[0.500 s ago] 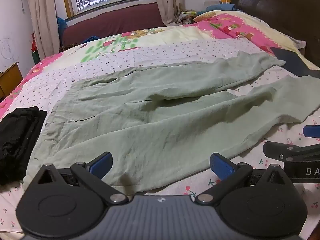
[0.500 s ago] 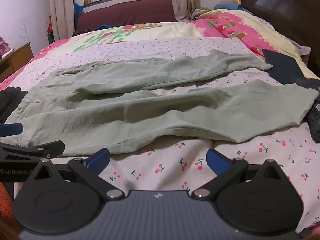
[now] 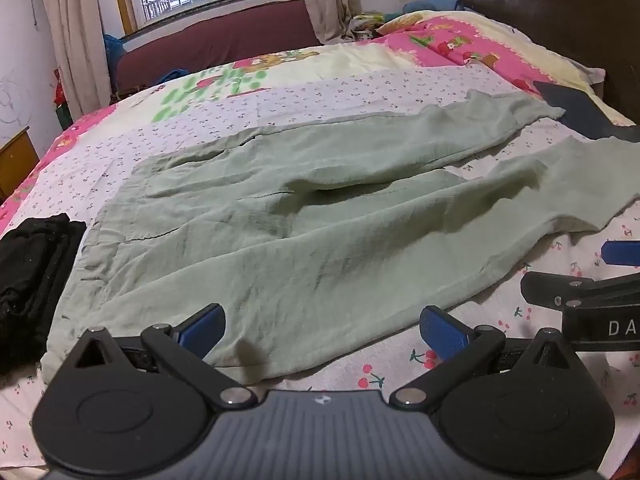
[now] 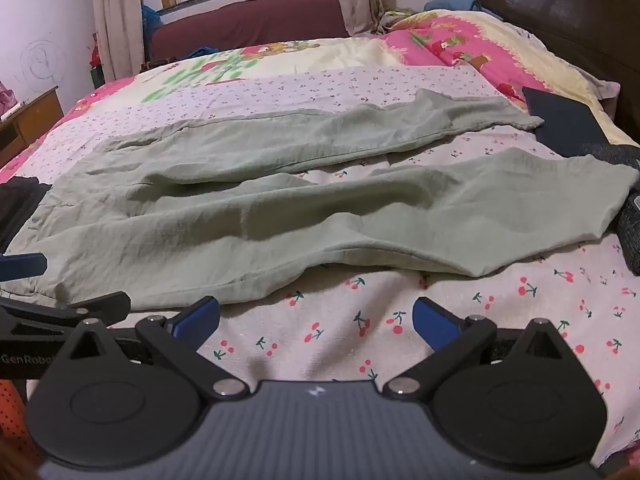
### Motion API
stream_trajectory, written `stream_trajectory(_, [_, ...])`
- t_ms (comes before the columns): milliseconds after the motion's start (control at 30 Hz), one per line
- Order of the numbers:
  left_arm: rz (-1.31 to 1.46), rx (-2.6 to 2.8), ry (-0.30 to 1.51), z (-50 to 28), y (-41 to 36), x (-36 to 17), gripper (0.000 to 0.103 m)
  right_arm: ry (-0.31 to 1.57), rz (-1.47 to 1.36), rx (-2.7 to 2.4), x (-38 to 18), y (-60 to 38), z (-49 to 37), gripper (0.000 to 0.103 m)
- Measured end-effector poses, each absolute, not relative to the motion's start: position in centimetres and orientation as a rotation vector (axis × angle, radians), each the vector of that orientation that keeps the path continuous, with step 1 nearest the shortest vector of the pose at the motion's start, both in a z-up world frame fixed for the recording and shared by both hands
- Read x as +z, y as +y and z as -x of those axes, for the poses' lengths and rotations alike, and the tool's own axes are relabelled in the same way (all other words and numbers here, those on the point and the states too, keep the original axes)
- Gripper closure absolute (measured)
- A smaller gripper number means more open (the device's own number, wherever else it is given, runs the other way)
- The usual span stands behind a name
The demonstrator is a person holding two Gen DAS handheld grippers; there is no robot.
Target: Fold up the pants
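The pale green pants (image 3: 320, 216) lay flat on the bed (image 4: 360, 328) with their long axis running left to right, waist nearer the left tool (image 3: 322, 330) and leg hems nearer the right tool (image 4: 316, 322), both tools spread apart and empty.

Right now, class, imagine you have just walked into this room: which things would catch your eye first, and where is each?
The pale green pants lie spread unfolded across the middle of the bed, legs splayed toward the dark headboard. Pink cartoon bedding glows at the far side. Both the left gripper and the right gripper sit open at the near edge.
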State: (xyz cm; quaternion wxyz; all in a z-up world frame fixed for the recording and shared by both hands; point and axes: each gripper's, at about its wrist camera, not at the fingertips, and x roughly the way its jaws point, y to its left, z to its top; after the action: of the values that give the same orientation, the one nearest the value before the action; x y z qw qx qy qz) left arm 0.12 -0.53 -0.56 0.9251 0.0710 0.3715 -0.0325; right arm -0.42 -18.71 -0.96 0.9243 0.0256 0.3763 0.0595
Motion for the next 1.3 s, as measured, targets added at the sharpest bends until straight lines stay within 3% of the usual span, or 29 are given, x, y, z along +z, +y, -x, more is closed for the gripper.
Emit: stream_trajectory(1300, [-0.15, -0.071, 0.765, -0.06, -0.66, -0.53, 0.0, 0.782, -0.057, 0.131, -1.57, -18.64, 0.14, 0.001])
